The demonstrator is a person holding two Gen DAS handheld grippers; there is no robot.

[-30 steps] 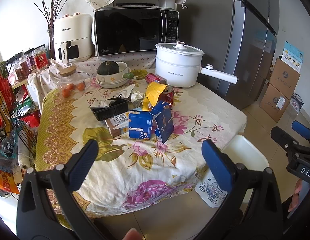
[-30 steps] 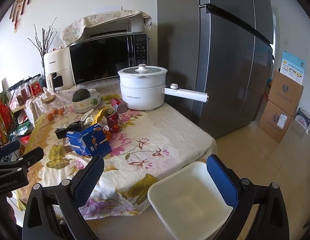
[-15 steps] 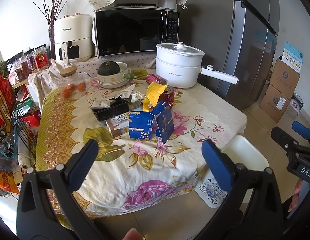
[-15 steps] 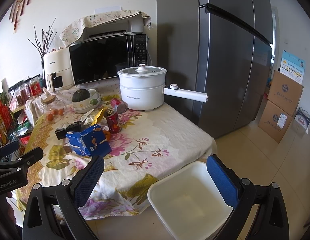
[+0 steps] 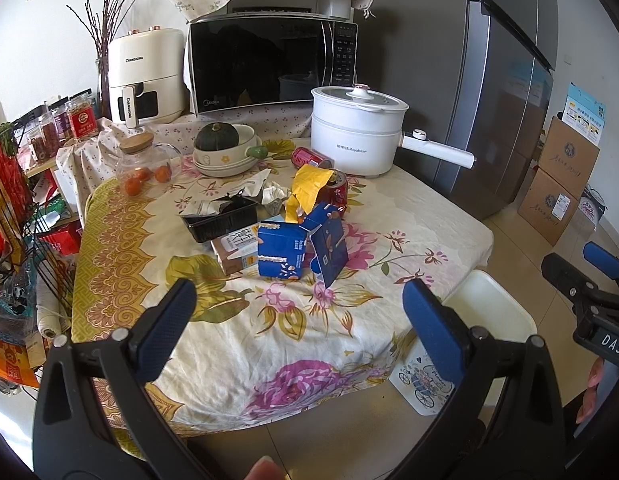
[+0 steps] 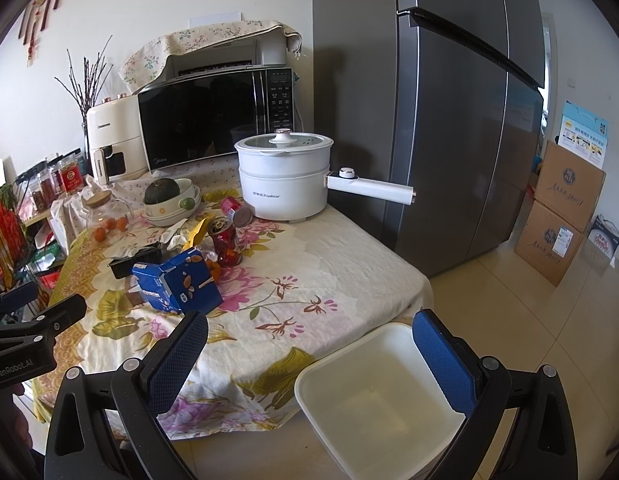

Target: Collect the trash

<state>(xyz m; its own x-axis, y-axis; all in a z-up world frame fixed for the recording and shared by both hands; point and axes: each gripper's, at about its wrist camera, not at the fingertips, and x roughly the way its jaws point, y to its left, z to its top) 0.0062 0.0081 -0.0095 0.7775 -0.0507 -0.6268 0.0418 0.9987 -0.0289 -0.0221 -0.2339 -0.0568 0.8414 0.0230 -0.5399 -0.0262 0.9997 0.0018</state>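
Observation:
A pile of trash lies mid-table: an open blue carton (image 5: 283,254) (image 6: 177,286), a brown box (image 5: 233,254), a black plastic tray (image 5: 219,220), crumpled paper (image 5: 275,194), a yellow wrapper (image 5: 309,186), an upright red can (image 5: 337,194) (image 6: 225,242) and a second red can on its side (image 5: 307,157) (image 6: 235,210). A white bin (image 6: 379,394) (image 5: 487,304) stands on the floor at the table's near right corner. My left gripper (image 5: 299,312) is open and empty, short of the table's front edge. My right gripper (image 6: 309,346) is open and empty above the bin's rim.
A white electric pot (image 5: 357,132) with a long handle, a bowl with a squash (image 5: 223,148), a glass jar (image 5: 143,164), a microwave (image 5: 269,62) and an air fryer (image 5: 143,76) stand at the back. A fridge (image 6: 449,120) is right; cardboard boxes (image 6: 561,208) beyond; a rack (image 5: 13,216) left.

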